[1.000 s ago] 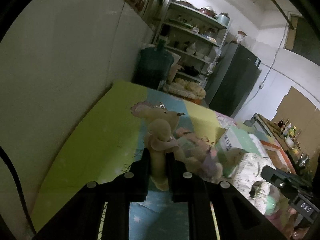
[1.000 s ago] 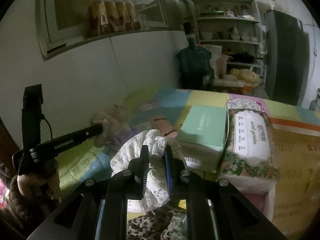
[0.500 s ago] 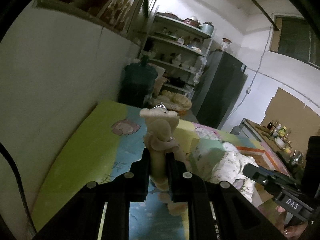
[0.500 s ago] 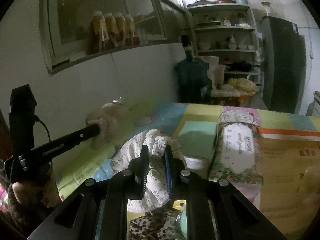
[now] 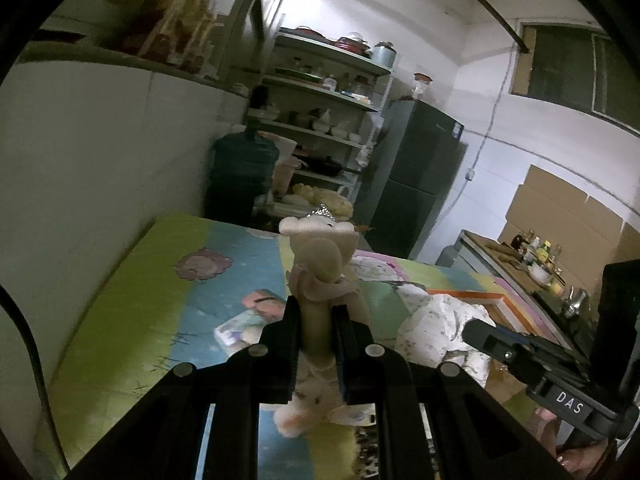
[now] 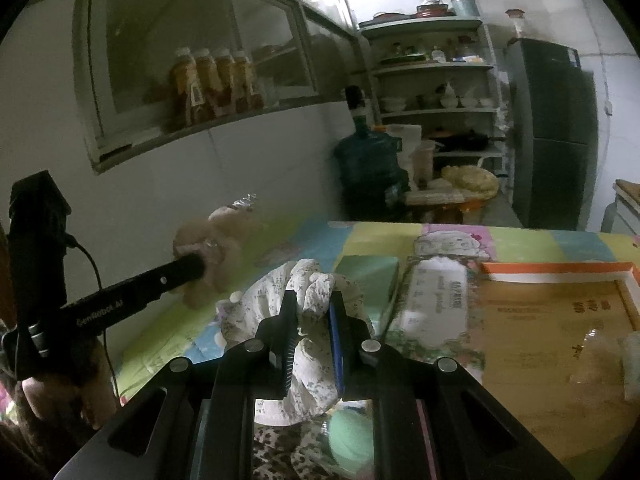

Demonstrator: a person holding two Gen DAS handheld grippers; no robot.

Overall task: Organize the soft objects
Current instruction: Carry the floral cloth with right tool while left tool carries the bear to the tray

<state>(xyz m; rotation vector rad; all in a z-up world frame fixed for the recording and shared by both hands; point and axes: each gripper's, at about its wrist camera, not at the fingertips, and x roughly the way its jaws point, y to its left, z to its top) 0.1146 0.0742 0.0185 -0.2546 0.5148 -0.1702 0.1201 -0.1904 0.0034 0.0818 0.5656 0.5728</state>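
Note:
My left gripper [image 5: 316, 312] is shut on a beige plush toy [image 5: 320, 264] with a small silver crown and holds it up above the colourful mat [image 5: 132, 304]. The same toy [image 6: 220, 236] shows at the left in the right wrist view, at the tip of the left gripper. My right gripper [image 6: 314, 300] is shut on a white floral cloth [image 6: 312, 284] and holds it above the mat. That cloth [image 5: 436, 320] also shows at the right in the left wrist view.
A mint-green box [image 6: 368, 272] and a floral tissue pack [image 6: 436, 296] lie on the mat beside an open cardboard box [image 6: 552, 320]. A leopard-print cloth [image 6: 288, 452] and a green soft item [image 6: 352, 432] lie below my right gripper. A water jug [image 5: 240, 176], shelves and a fridge stand behind.
My left gripper has lifted the plush toy off the mat and raised it well above the other things. My right gripper has risen a little with the cloth.

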